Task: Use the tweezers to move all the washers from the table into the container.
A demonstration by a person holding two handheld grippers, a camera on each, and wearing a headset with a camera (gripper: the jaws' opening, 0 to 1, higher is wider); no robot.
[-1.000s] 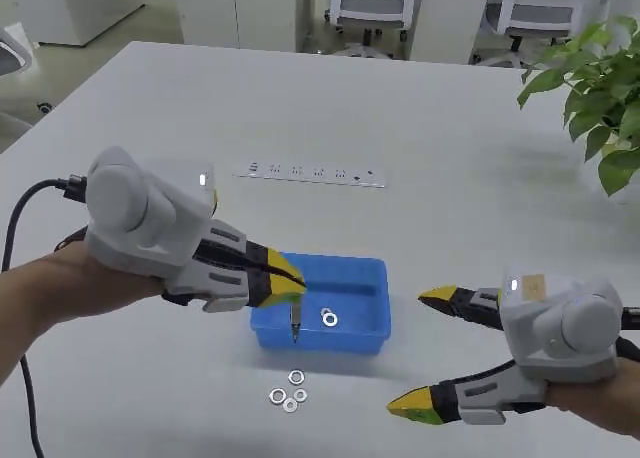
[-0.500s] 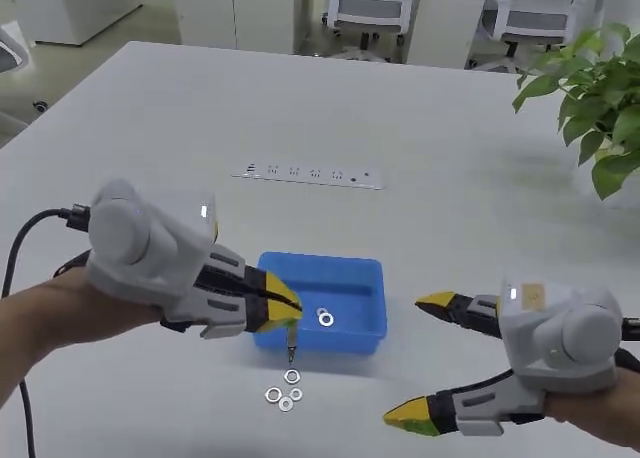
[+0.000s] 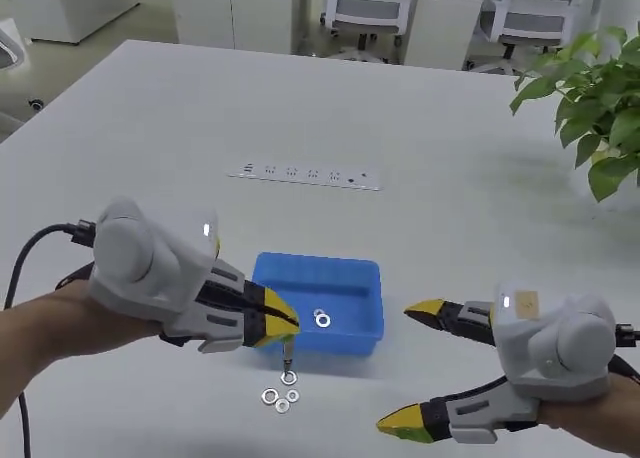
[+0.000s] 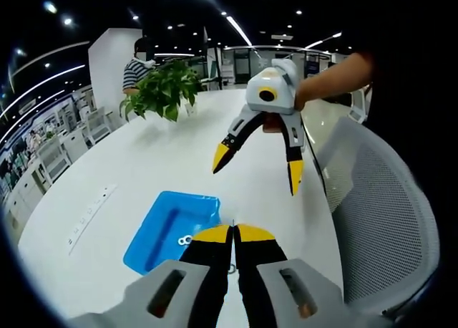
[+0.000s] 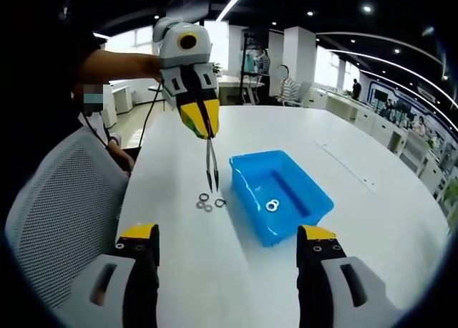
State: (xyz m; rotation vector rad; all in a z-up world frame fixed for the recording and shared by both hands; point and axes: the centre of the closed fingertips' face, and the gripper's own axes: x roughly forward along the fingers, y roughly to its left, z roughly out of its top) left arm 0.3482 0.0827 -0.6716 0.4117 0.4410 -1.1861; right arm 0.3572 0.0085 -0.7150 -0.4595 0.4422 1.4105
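Several small steel washers (image 3: pixel 281 396) lie in a cluster on the white table just in front of the blue container (image 3: pixel 345 288). A washer (image 3: pixel 322 320) rests inside the container. My left gripper (image 3: pixel 283 324) is shut on thin tweezers (image 3: pixel 287 354), which point down with their tips just above the cluster. In the right gripper view the tweezers (image 5: pixel 212 167) hang over the washers (image 5: pixel 209 201) beside the container (image 5: pixel 300 188). My right gripper (image 3: pixel 400 366) stands open and holds nothing, to the right of the container.
A white power strip (image 3: pixel 305 175) lies farther back on the table. A green plant (image 3: pixel 590 108) stands at the right edge. Office chairs (image 3: pixel 370 3) stand beyond the far edge. A mesh chair (image 5: pixel 61 213) is close to the near side.
My left gripper has carried the tweezers from above the container's front wall back and down, to just over the washers on the table. The right gripper has stayed open.
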